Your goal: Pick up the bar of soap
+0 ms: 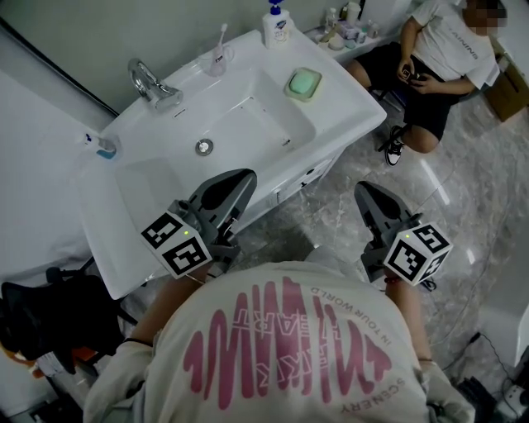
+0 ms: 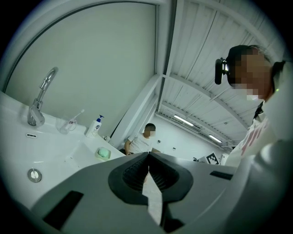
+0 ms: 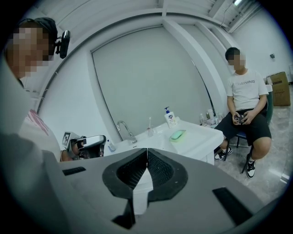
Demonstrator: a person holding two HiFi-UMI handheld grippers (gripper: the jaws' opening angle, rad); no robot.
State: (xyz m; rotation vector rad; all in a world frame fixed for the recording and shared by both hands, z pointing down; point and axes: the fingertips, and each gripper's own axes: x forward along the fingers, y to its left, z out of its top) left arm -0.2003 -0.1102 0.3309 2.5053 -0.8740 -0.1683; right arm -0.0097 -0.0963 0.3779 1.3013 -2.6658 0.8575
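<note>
Well, reach not yet begun. Bar of soap point(image 1: 303, 83) lies in dish point(image 1: 291, 92) at sink's point(image 1: 351, 111) 1 o'clock corner, pump bottle point(image 1: 277, 25) just beyond at 12. Left gripper point(image 1: 235, 183) and right gripper point(image 1: 369, 197) both pinched closed, empty, at sink's 6 o'clock side, well apart from soap. Advice: spread jaws before descending, straddle bar's narrow width, squeeze gently; soap likely slippery.

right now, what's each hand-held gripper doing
left hand-held gripper: closed, holding nothing
right hand-held gripper: closed, holding nothing
</note>
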